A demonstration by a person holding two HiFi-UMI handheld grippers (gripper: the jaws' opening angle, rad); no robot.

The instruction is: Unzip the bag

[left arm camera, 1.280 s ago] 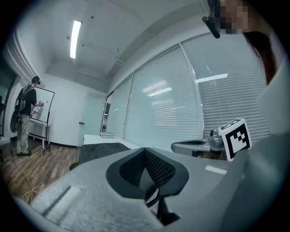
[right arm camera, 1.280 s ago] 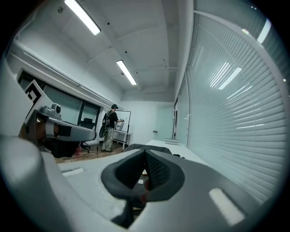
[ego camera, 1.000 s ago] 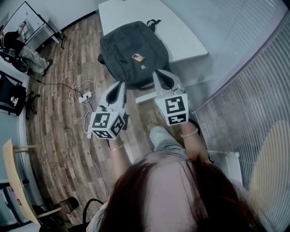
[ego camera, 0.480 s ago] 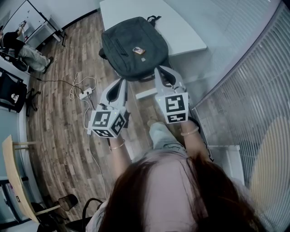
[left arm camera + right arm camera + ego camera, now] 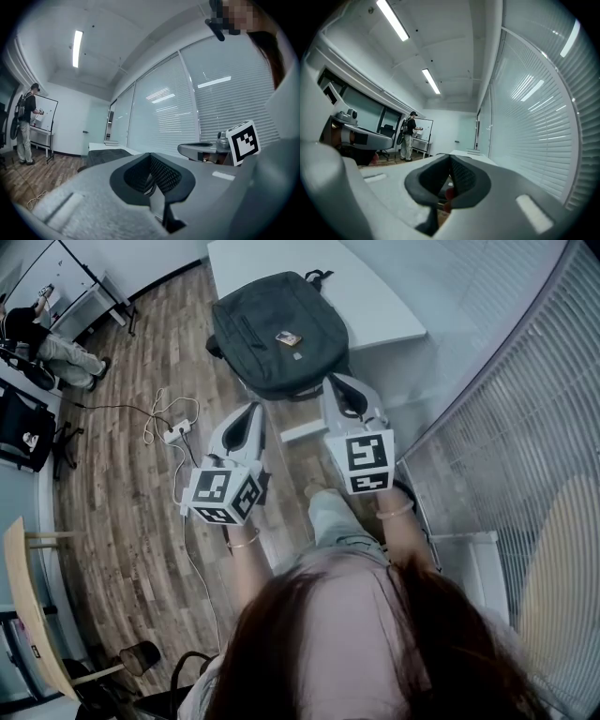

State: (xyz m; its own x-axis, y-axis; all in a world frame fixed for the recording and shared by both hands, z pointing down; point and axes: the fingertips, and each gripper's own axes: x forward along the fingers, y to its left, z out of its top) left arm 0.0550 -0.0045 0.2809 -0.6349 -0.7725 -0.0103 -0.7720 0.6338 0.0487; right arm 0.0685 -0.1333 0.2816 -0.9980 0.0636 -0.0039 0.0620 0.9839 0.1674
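A dark backpack [image 5: 278,332] lies flat on the white table [image 5: 370,296], its near end hanging over the table's front edge, a small orange tag [image 5: 287,337] on its top. My left gripper [image 5: 250,414] is shut and empty, held level just short of the bag's near left corner. My right gripper [image 5: 339,388] is shut too, its tips at the bag's near right edge; whether they touch it I cannot tell. In the left gripper view the bag [image 5: 105,156] shows low and far beyond the closed jaws. The right gripper view shows closed jaws [image 5: 450,174] with nothing between them.
A power strip with cables [image 5: 173,437] lies on the wooden floor at the left. A person [image 5: 42,338] stands by a whiteboard at the far left. Window blinds [image 5: 506,427] run along the right. A chair [image 5: 28,615] stands near the bottom left.
Both grippers have moved forward toward the bag's near end, still shut. The bag stays where it was on the table.
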